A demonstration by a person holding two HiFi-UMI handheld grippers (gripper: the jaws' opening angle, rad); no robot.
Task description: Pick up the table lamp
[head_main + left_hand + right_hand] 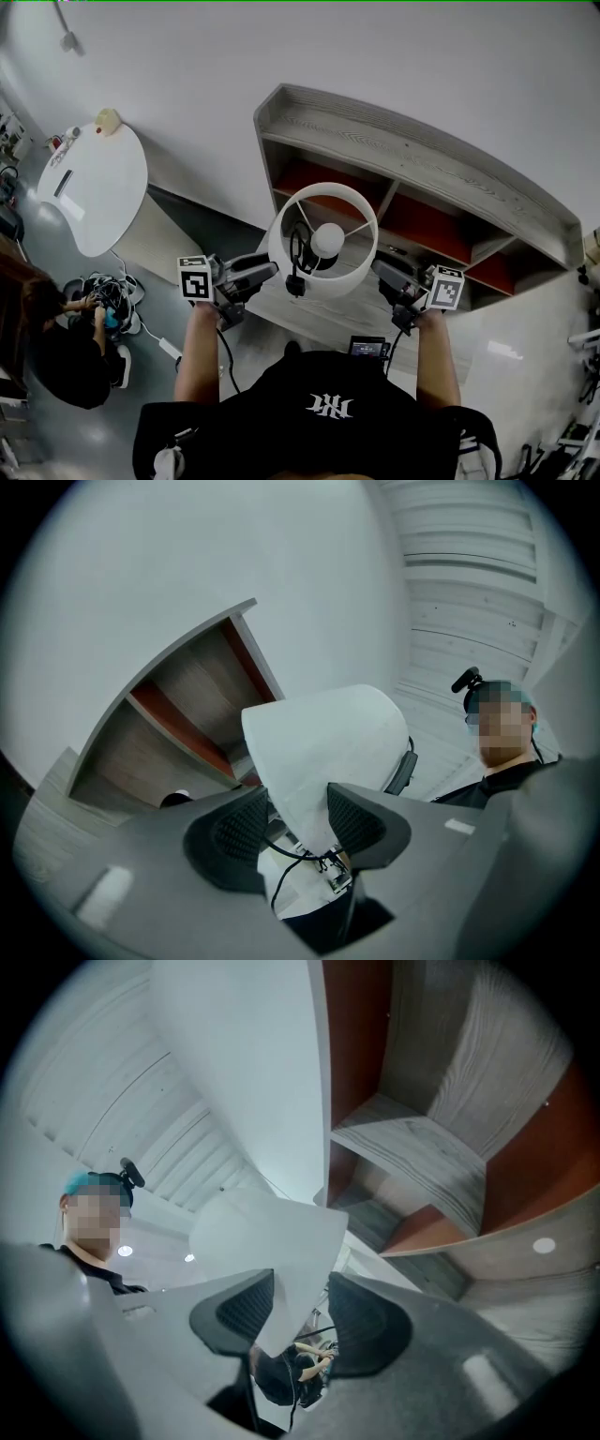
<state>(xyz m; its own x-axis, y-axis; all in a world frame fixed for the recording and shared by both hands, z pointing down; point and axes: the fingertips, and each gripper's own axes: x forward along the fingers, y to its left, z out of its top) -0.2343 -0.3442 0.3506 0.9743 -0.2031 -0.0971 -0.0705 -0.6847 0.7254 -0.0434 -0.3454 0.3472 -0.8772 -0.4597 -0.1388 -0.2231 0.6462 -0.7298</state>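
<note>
The table lamp (349, 274) has a white drum shade, open at the top, with a round bulb (328, 239) inside. It hangs in front of the shelf unit, held by its shade from both sides. My left gripper (272, 270) pinches the shade's left wall, and in the left gripper view the white shade (328, 747) sits wedged between the left gripper's (298, 822) ribbed pads. My right gripper (377, 268) pinches the right wall. In the right gripper view the shade's edge (272, 1241) runs down between the right gripper's (300, 1312) pads. A black cord (296, 272) dangles by the shade.
A grey wooden shelf unit (422, 159) with red back panels stands against the wall just behind the lamp. A white rounded table (94, 187) is at the far left. A person (66, 347) crouches on the floor at the left beside cables.
</note>
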